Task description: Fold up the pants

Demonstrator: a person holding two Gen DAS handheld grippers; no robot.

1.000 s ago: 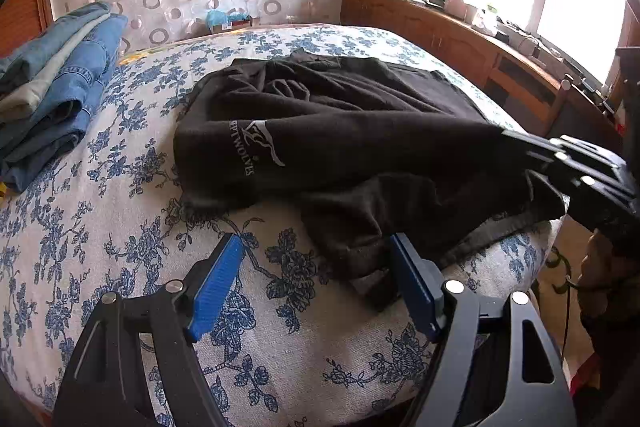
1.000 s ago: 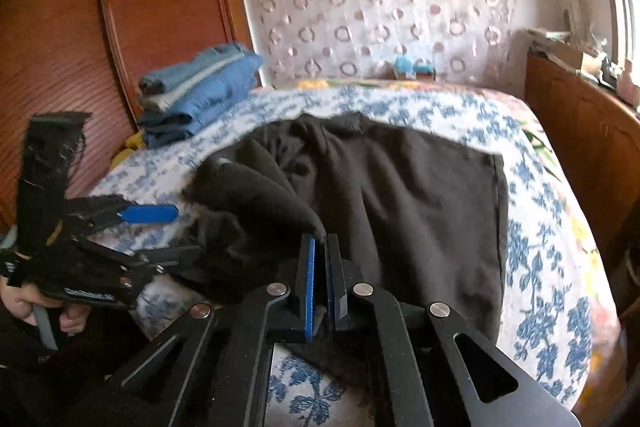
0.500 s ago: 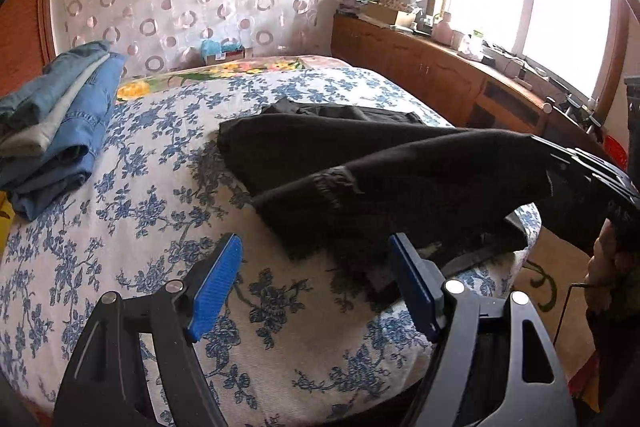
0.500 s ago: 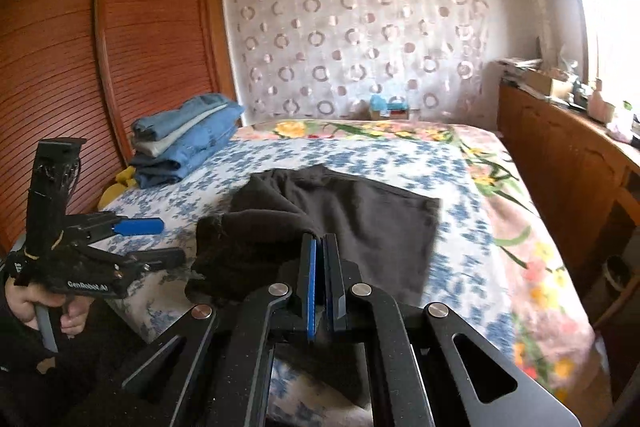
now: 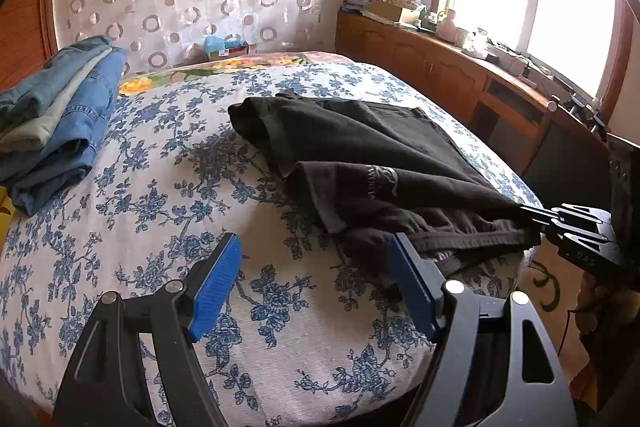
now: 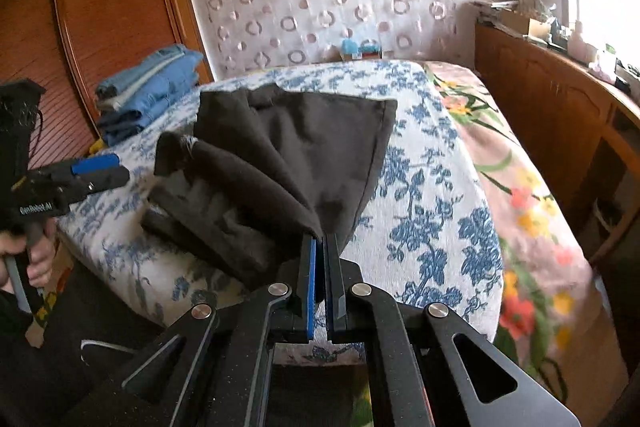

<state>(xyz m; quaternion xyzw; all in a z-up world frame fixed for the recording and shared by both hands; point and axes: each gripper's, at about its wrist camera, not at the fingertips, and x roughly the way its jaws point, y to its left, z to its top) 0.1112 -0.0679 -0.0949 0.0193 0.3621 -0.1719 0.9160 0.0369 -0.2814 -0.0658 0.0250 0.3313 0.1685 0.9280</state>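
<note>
A stack of folded blue denim jeans (image 5: 52, 115) sits at the bed's far left, well clear. The crumpled black cotton pants (image 5: 372, 171) lie on the blue-flowered white bedspread (image 5: 160, 227), stretched from mid-bed toward the near right corner. There the right gripper (image 6: 320, 247) is clamped on their edge. The left gripper (image 5: 316, 279) hangs over bare bedspread, jaws apart, holding nothing.

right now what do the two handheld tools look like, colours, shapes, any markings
Both are matte black frames with angular cut-outs and round silver pivot bolts. The left tool carries two long flat fingers faced with ribbed blue pads. The right tool shows a blue pad on one finger and a black face on the other. Seen from the right wrist, the left tool's body bears white lettering and has a black pistol-style handle.
</note>
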